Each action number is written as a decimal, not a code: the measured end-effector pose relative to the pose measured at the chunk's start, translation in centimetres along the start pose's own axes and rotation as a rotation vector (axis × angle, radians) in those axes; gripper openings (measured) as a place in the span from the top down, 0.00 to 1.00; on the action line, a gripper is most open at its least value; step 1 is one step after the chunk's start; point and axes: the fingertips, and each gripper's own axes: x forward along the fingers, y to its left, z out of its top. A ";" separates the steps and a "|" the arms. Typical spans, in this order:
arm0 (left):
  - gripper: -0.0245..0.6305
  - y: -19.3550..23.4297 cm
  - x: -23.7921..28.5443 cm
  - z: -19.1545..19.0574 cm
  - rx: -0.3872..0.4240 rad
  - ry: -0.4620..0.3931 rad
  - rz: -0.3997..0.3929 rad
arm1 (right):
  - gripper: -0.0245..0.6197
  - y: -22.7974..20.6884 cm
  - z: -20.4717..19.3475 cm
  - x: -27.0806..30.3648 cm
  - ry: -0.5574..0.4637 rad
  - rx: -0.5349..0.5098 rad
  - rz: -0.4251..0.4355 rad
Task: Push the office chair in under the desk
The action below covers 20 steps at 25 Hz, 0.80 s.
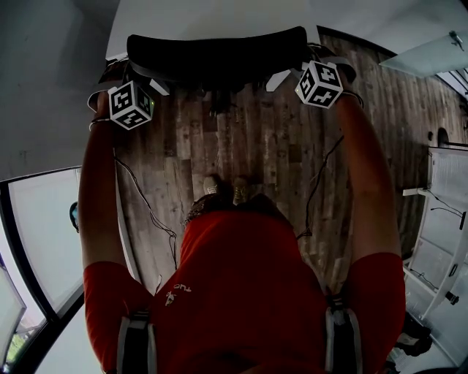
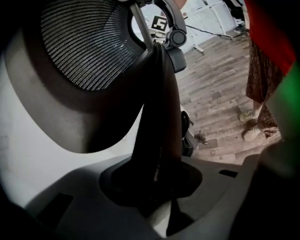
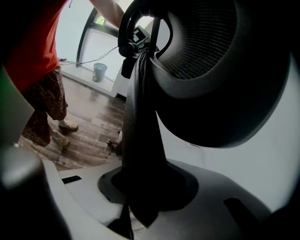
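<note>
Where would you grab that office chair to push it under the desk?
Probably its backrest's top rim, from behind, one gripper near each end, where left gripper and right gripper clamp now: the rim is thin enough for jaws and spans the chair's width.

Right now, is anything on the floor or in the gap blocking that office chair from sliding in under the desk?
Nothing visible does. In the head view the office chair is right up at the edge of the white desk, and nothing shows between the two. The space underneath the desk is hidden from all views, so I cannot vouch for it.
</note>
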 end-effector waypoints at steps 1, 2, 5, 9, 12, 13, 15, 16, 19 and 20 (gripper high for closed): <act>0.77 0.4 0.4 -0.1 0.000 0.000 0.000 | 0.78 -0.4 -0.1 0.3 0.001 0.001 -0.001; 0.76 0.7 0.8 -0.3 -0.001 0.000 0.000 | 0.78 -0.8 0.0 0.6 0.003 0.003 -0.002; 0.76 1.6 1.7 -1.0 -0.008 0.006 -0.004 | 0.78 -1.9 0.2 1.6 0.006 0.007 -0.009; 0.76 2.4 2.3 -0.3 -0.004 -0.001 0.014 | 0.78 -3.1 -0.6 2.0 -0.004 -0.005 -0.005; 0.76 2.6 2.2 0.1 -0.004 -0.001 0.019 | 0.78 -3.5 -0.8 2.0 -0.021 -0.014 -0.013; 0.76 2.6 2.3 0.0 -0.006 0.000 0.020 | 0.78 -3.6 -0.8 2.0 -0.023 -0.015 -0.018; 0.76 2.5 2.3 -0.1 -0.011 0.000 0.020 | 0.77 -3.6 -0.8 2.1 -0.021 -0.016 -0.020; 0.76 2.3 2.3 0.0 -0.012 0.000 0.020 | 0.77 -3.6 -0.8 2.1 -0.020 -0.017 -0.018; 0.76 2.1 2.4 0.2 -0.016 0.003 0.021 | 0.77 -3.6 -1.1 2.2 -0.016 -0.018 -0.013; 0.76 2.1 2.3 0.3 -0.019 0.004 0.022 | 0.77 -3.6 -1.2 2.2 -0.014 -0.017 -0.012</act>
